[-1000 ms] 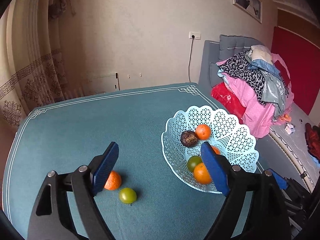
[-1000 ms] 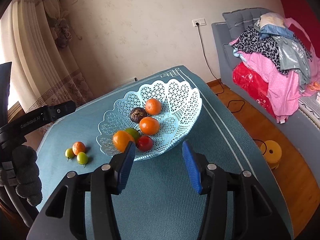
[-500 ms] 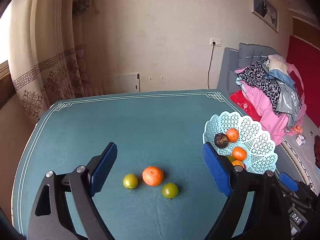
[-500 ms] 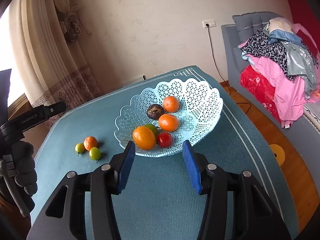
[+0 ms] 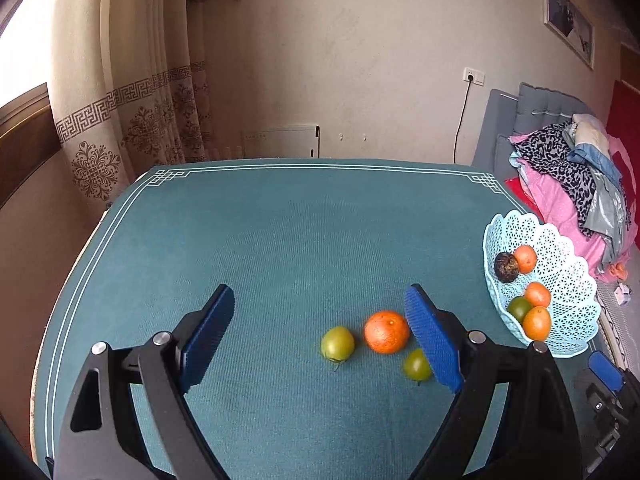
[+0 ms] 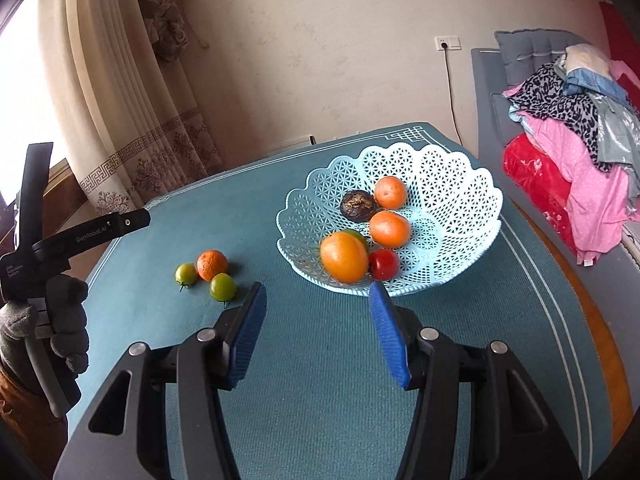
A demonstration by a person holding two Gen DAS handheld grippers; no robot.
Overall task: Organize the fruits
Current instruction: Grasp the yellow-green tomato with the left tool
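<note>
Three loose fruits lie on the teal tablecloth: an orange and two green tomatoes, one left of it and one partly behind my right finger. My left gripper is open and empty, above and just left of them. The same orange and green tomatoes show in the right wrist view. A light-blue lattice basket holds several fruits: oranges, a red tomato, a dark fruit. My right gripper is open and empty before the basket.
The teal table has a white border line; its edges fall off at left and far side. A curtain hangs at the far left. A sofa with piled clothes stands right of the table. The left tool's handle and gloved hand show at left.
My left gripper has swung left, away from the basket, so the three loose fruits now lie between its fingers toward the right one. My right gripper has drawn back slightly from the basket.
</note>
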